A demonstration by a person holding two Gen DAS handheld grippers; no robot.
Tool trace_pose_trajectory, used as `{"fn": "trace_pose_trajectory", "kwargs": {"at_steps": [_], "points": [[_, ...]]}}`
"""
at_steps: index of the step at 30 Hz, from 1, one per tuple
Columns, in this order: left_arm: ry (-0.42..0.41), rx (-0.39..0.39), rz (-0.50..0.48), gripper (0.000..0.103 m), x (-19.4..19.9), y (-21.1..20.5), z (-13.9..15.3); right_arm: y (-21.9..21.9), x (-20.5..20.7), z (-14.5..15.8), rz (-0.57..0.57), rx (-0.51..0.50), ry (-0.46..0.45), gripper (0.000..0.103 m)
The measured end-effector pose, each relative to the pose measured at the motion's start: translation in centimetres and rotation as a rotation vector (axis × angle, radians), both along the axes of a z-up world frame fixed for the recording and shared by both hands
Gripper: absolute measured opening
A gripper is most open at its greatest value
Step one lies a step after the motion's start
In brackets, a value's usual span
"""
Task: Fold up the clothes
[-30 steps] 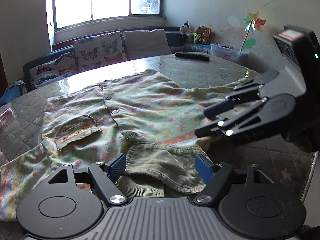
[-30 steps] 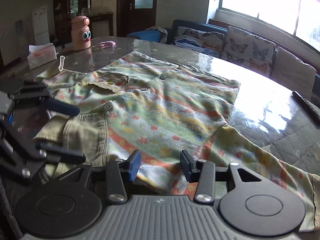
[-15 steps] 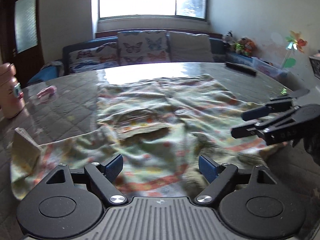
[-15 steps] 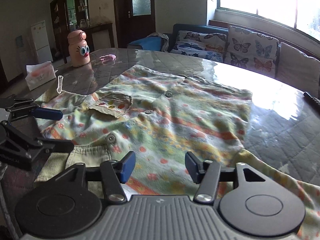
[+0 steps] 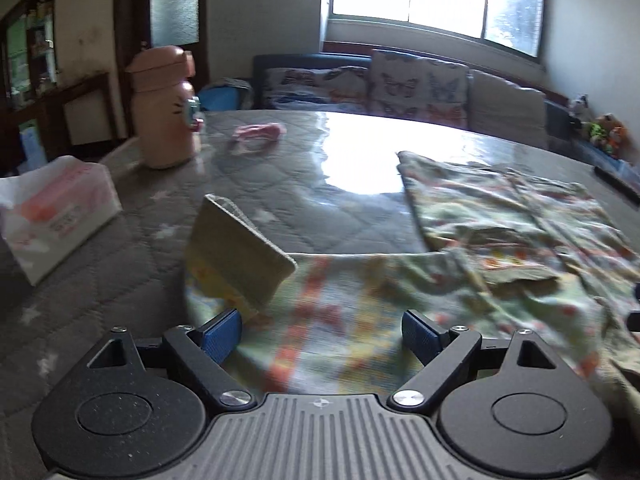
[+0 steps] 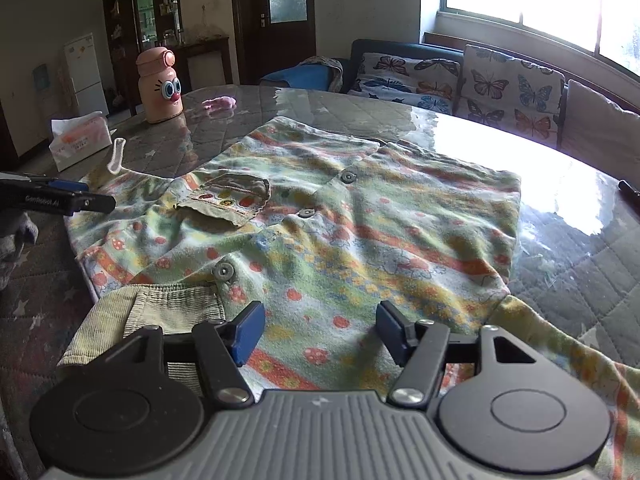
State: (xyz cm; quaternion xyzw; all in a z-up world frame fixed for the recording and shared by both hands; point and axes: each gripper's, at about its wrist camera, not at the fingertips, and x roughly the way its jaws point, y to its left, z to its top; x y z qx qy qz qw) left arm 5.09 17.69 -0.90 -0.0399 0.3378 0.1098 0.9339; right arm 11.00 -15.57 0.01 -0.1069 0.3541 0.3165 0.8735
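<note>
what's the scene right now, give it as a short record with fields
garment: patterned shirt spread flat, buttons up
surface: quilted table
left sleeve: cuff sticking up ahead of the left gripper
left gripper: open, over the sleeve, holding nothing
right gripper: open, over the collar end, holding nothing
other items: pink bottle, tissue box, both clear of the shirt
fold progress: none visible yet

Glossy quilted table (image 6: 568, 248) carries a patterned shirt (image 6: 360, 232) spread flat at centre, with pink bottle (image 6: 159, 85), tissue box (image 6: 80, 140) and small pink item (image 6: 219, 103) at far left.
</note>
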Motion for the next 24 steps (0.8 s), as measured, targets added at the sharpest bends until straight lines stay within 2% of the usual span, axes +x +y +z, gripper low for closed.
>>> {"fn": "trace_pose_trajectory", "kwargs": {"at_steps": [3, 7, 11, 14, 17, 24], "points": [[0.007, 0.051, 0.067, 0.091, 0.1, 1.2, -0.1, 0.0, 0.1, -0.1, -0.006, -0.009, -0.002, 0.073], [0.006, 0.073, 0.159, 0.098, 0.3, 3.2, -0.3, -0.1, 0.1, -0.1, -0.008, -0.009, -0.003, 0.074], [0.004, 0.09, 0.237, 0.099, 0.4, 5.0, -0.4, -0.1, 0.1, -0.2, -0.01, -0.01, -0.006, 0.077], [0.002, 0.108, 0.225, 0.103, 0.5, 4.3, 0.0, -0.2, 0.1, -0.2, -0.013, -0.009, -0.008, 0.077], [0.0, 0.127, 0.214, 0.103, 0.5, 3.5, 0.4, -0.2, 0.1, -0.3, -0.017, -0.01, -0.007, 0.083], [-0.004, 0.169, 0.186, 0.103, 0.6, 1.8, 1.3, 0.2, -0.3, 0.2, -0.016, -0.01, -0.017, 0.087]]}}
